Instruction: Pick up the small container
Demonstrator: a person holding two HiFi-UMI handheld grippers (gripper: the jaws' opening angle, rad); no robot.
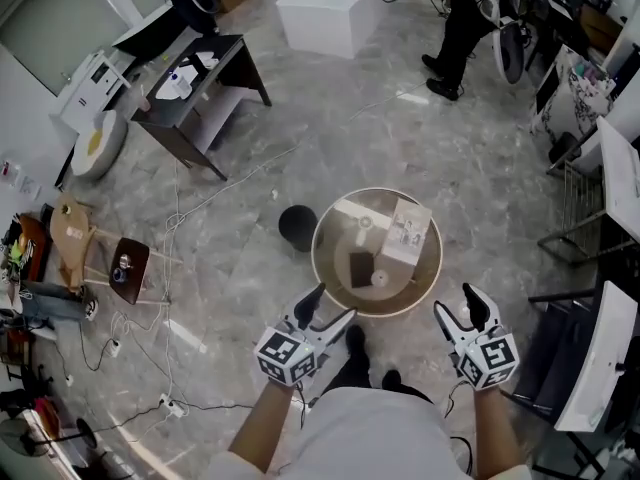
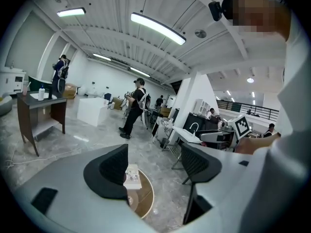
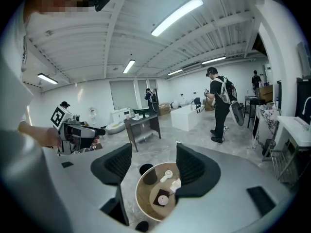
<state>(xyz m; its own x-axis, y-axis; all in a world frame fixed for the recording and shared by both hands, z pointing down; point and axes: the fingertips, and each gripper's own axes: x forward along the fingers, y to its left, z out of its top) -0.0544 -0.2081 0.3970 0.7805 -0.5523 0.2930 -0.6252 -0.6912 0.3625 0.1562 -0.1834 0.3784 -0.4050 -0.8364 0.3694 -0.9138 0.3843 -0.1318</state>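
While both grippers hung near the closer rim of the round table (image 1: 316, 258), the left gripper (image 1: 333, 303) held its jaws wide apart with nothing between them, and the right gripper (image 1: 455, 301) likewise stood open and empty. The small container (image 1: 379, 279), white and round, sat on the tabletop toward the near side, right by a dark square piece (image 1: 361, 267). A white box (image 1: 406, 233) lay just behind it and another small white item (image 1: 365, 223) farther back; neither gripper touched the container.
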